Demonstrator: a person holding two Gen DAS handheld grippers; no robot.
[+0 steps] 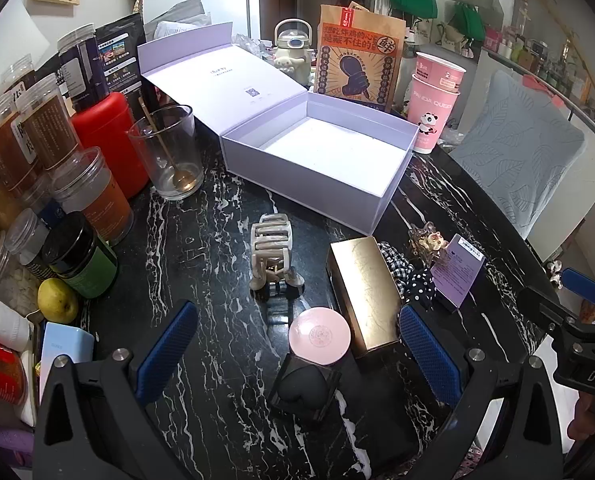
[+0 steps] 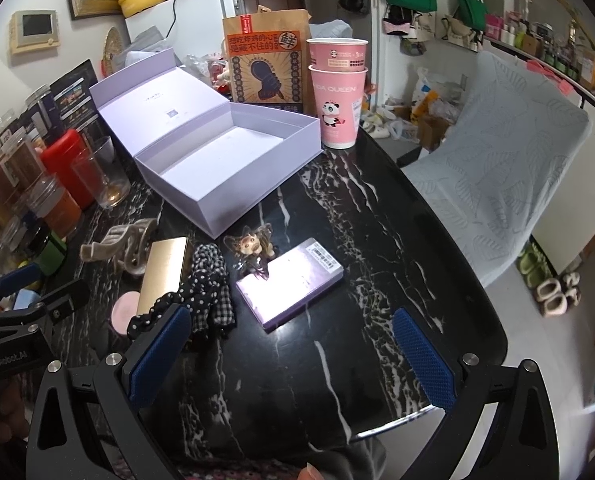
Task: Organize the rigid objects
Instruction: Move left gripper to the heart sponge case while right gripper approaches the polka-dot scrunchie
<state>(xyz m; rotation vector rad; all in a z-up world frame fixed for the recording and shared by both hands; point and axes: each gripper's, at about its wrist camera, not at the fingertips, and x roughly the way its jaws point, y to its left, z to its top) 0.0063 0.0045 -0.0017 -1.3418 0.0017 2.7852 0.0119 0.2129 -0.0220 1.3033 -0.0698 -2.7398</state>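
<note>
The lavender gift box [image 1: 317, 156] stands open at the back of the black marble counter [image 1: 201, 240], lid folded back to the left, interior bare and white. In front of it lie the loose items:

- Beige hair claw [image 1: 271, 250], standing on its teeth just before the box's front wall.
- Gold rectangular box [image 1: 363, 292], lying flat to the right of the claw.
- Pink round compact [image 1: 319, 334], touching the gold box's near left corner.
- Black heart-shaped sponge in a clear case [image 1: 303, 390], directly below the compact (nearest the left tool).
- Polka-dot and gingham scrunchies [image 2: 211, 288], bunched against the gold box's right side.
- Small figurine hair clip [image 2: 253, 246], resting at the far corner of the flat purple carton [image 2: 293, 280].

The left tool [image 1: 297, 352] hangs low over the counter with its blue-padded fingers [image 1: 165, 350] set wide apart; the compact, the sponge case and the near end of the gold box lie between them, untouched. The right tool [image 2: 289, 356] is likewise spread wide, holding nothing; the purple carton lies just beyond its fingertips and its left pad overlaps the scrunchies in view (contact cannot be determined).

Along the left edge stand spice jars [image 1: 37, 132], a red canister [image 1: 109, 140] and a drinking glass with a spoon [image 1: 169, 152]. Behind the box are a printed paper bag [image 1: 357, 60] and two stacked pink paper cups [image 1: 433, 100].
</note>
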